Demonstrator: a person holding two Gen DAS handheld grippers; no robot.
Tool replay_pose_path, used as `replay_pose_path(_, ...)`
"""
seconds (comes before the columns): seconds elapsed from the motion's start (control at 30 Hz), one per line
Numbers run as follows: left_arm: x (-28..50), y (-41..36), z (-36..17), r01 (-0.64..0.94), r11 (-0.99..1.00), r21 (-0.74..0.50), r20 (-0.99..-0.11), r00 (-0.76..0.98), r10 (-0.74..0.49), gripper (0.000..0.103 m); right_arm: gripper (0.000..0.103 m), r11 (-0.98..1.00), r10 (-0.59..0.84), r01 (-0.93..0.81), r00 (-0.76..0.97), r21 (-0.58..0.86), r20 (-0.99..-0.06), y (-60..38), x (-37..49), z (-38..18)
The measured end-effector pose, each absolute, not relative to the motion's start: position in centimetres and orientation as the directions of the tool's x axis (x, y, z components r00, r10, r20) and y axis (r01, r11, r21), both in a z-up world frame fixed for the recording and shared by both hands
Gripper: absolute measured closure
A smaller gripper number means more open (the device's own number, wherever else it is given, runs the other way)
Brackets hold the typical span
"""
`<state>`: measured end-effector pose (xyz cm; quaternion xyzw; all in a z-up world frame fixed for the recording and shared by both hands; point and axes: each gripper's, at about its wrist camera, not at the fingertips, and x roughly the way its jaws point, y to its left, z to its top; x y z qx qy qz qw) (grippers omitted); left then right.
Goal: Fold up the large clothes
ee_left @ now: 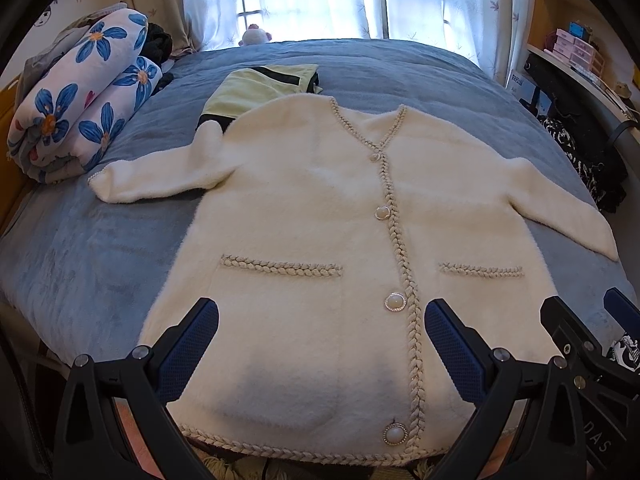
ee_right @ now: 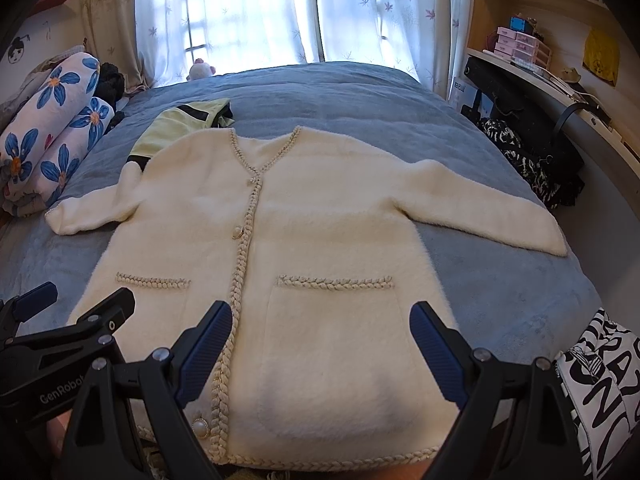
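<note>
the white fuzzy cardigan [ee_left: 320, 216] lies face up and buttoned on the blue bed [ee_left: 80, 248], sleeves spread to either side, hem at the near edge. it looks laid out and smoothed, so folding proper seems not yet begun. the left hand-held gripper [ee_left: 320, 344] hovers over the lower left panel, jaws wide and holding nothing; the right hand-held gripper [ee_right: 320, 344] hangs over the right pocket, equally wide and empty.

a likely first move is to take a sleeve cuff or side edge and bring it across the body.

the left sleeve [ee_left: 156, 178] ends just beside the rolled floral quilt [ee_left: 80, 108], and the shoulder overlaps a folded pale-green garment [ee_left: 256, 88]. the right sleeve [ee_right: 500, 216] reaches near the bed's edge. beyond the collar the bed is open.
</note>
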<state>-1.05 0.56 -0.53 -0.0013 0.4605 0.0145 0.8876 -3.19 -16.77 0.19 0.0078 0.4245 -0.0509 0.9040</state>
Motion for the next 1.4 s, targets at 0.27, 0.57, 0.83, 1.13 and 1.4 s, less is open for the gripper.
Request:
replay_pose_path(0.27,-1.1,0.7,-0.6,-0.027,1.0,0.012,-0.819,0.573,0.025,0.001,0.012,0.995,-0.085,0.099,0.632,-0.029,-0.771,-16.8,-3.2,-0.3)
replay_pose_path(0.57,-1.2,0.7,-0.8,-0.027,1.0,0.014,-0.82,0.572,0.027,0.001,0.012,0.994,-0.087,0.1,0.628,-0.03,-0.773,-16.7,-3.1,-0.6)
replay_pose_path(0.83,-1.2,0.6,-0.8,-0.026,1.0,0.017,-0.819,0.573,0.029,0.001,0.012,0.994,-0.085,0.101,0.628,-0.027,-0.774,-16.8,-3.1,-0.9)
replay_pose_path(1.13,-1.3,0.3,-0.8,-0.022,0.999,0.028,-0.819,0.573,0.035,0.001,0.012,0.995,-0.077,0.103,0.624,-0.016,-0.777,-16.9,-3.2,-1.2)
replay_pose_path(1.4,-1.3,0.1,-0.5,-0.014,0.999,0.03,-0.819,0.573,0.032,0.001,0.012,0.995,-0.073,0.104,0.624,-0.009,-0.778,-17.1,-3.3,-1.3)
